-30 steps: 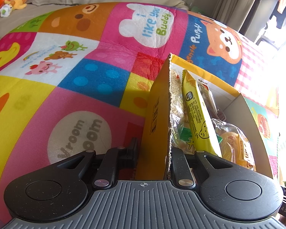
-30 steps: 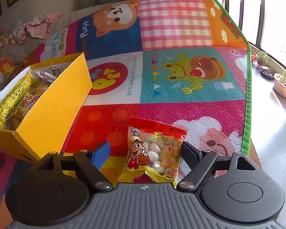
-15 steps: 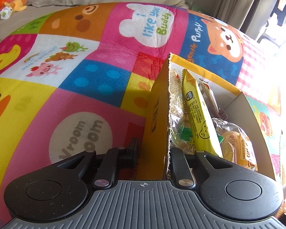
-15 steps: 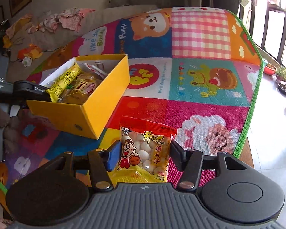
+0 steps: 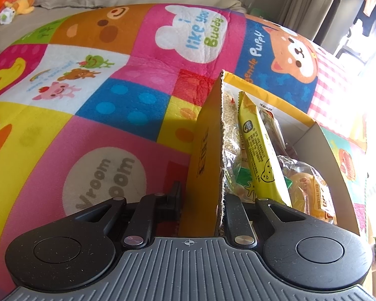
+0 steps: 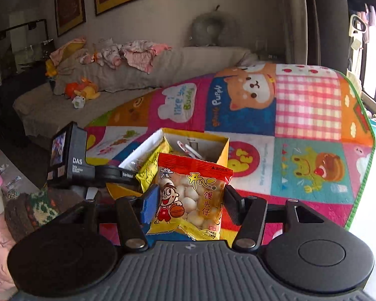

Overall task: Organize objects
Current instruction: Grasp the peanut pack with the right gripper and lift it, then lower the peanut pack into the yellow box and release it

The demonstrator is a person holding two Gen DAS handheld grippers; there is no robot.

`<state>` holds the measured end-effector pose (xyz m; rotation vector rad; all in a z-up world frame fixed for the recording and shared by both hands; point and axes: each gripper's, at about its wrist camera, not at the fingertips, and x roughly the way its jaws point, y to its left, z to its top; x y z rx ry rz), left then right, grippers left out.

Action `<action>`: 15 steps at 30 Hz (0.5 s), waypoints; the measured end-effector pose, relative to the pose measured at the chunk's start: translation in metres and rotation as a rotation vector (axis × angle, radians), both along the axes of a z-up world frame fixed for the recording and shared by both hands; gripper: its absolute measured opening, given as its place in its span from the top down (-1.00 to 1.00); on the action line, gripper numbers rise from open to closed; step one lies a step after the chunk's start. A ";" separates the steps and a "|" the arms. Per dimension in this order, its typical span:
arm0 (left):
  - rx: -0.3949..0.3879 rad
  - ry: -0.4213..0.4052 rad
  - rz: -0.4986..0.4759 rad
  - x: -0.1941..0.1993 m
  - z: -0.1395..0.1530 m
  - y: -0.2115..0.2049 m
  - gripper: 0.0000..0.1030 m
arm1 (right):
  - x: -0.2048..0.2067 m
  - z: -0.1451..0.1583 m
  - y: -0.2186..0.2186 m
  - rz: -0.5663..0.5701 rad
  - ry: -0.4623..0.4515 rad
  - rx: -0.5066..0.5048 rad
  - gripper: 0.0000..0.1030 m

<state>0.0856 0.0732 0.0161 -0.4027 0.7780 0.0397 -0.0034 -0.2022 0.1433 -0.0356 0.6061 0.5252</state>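
Observation:
A yellow cardboard box (image 5: 205,150) stands on the colourful play mat. It holds a long yellow snack packet (image 5: 258,150), a clear bag of grains and a wrapped bun (image 5: 310,193). My left gripper (image 5: 200,200) is shut on the box's near wall. My right gripper (image 6: 188,200) is shut on a red and yellow bag of round biscuits (image 6: 190,198) and holds it in the air in front of the box (image 6: 224,150). The left gripper's body (image 6: 72,153) shows at the box's left in the right wrist view.
The play mat (image 6: 308,130) ends at a green edge on the right. A grey sofa (image 6: 137,75) with clothes and plush toys stands behind it. A plush toy (image 5: 15,2) lies on the sofa in the left wrist view.
My right gripper has lifted the biscuit bag off the mat and brought it up in front of the box. The left gripper and the box have stayed in place.

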 end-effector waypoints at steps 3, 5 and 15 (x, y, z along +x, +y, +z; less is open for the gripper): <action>-0.005 -0.001 -0.001 0.000 -0.001 0.001 0.66 | 0.018 0.016 0.013 -0.001 -0.040 0.014 -0.08; -0.009 -0.003 -0.003 -0.001 -0.002 0.001 0.66 | 0.035 0.025 0.022 0.001 -0.051 0.041 -0.08; -0.021 -0.003 -0.009 -0.001 -0.003 0.003 0.67 | 0.132 0.015 0.072 -0.038 -0.026 0.071 -0.17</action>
